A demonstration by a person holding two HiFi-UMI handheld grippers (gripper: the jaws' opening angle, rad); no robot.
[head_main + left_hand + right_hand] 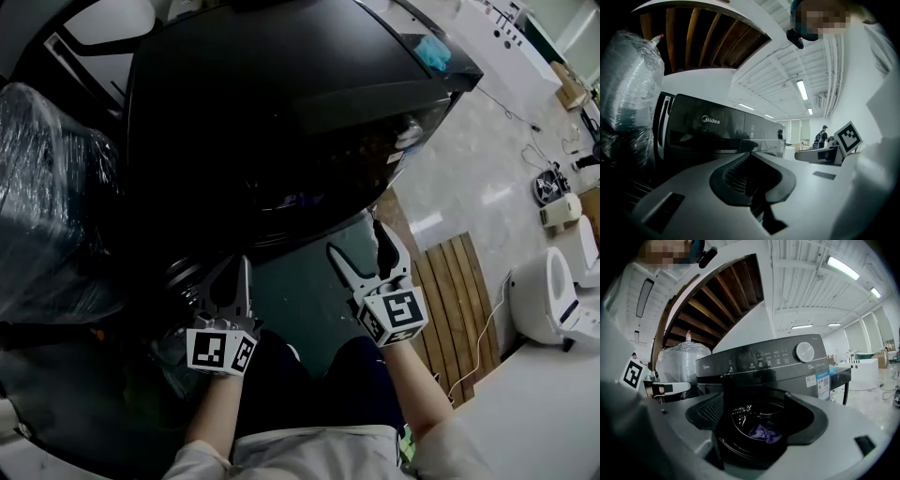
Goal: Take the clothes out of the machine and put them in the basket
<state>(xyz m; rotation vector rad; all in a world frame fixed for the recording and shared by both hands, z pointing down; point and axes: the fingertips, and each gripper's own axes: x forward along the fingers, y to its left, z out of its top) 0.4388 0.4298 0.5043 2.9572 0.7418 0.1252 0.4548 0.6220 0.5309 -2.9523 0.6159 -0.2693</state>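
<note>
Clothes are not out yet: one purple garment (764, 433) lies low in the drum (740, 420) of the washer (281, 112). That is why I hold the right gripper (358, 242) pointed straight at the opening, its jaws spread wide and empty, ready to reach in. The left gripper (236, 272) hangs lower beside it, aimed at the washer front and off the drum, its jaws drawn together on nothing, out of the way until a second grip is wanted. I can't make out a basket in any view.
</note>
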